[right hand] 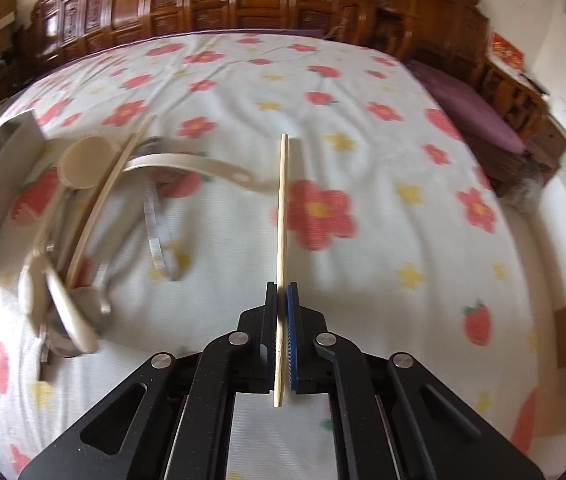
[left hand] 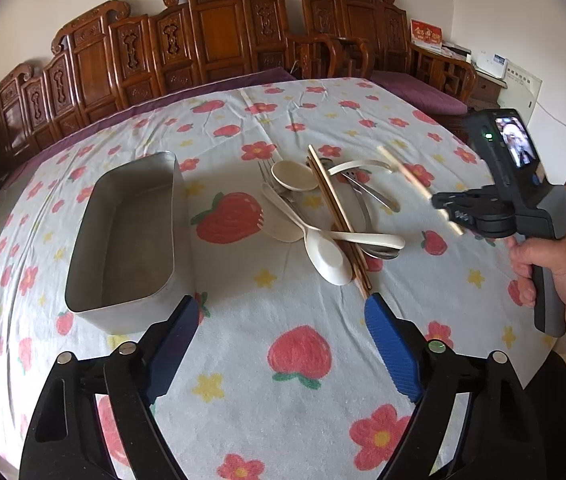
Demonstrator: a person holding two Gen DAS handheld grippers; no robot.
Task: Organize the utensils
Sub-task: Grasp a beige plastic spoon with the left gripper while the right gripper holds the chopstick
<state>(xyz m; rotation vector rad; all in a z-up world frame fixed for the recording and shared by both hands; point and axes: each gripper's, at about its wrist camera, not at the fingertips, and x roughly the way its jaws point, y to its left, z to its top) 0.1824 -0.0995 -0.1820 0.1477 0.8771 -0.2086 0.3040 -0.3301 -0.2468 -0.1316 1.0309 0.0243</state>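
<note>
Chopstick (right hand: 281,240) in hand is your concern now: your right hand-held gripper (right hand: 281,292) is closed tight on a single pale one, which runs straight out ahead between the pads, its rear end poking back past them. In the left wrist view the same right hand-held gripper (left hand: 449,210) is carrying it in the air to the right of the utensil pile (left hand: 323,208), clear of the flowered cloth (left hand: 283,360).

Your left hand-held gripper (left hand: 283,314) hangs spread wide with nothing between its blue pads (left hand: 393,356), on the near side of the pile.

The step, as I read it, is to carry this chopstick to the metal tin (left hand: 123,236), which stands left of the pile and looks empty. To do it well:

- Turn your wrist so the chopstick lines up with the tin's long sides before you lower it; crosswise it would likely bridge the rim.
- Pass above the pile, not through it. White plastic spoons (left hand: 329,256), metal forks and darker chopsticks (left hand: 335,208) lie crossed over one another there, and a trailing tip could drag them.
- Lower until the stick is inside the walls, then let go, so it doesn't bounce out.
- Keep the left one back unless the tin slides; the cloth is wrinkled and may let it shift.

Beyond the pile the cloth runs on to the carved wooden bench backs (left hand: 219,32).
</note>
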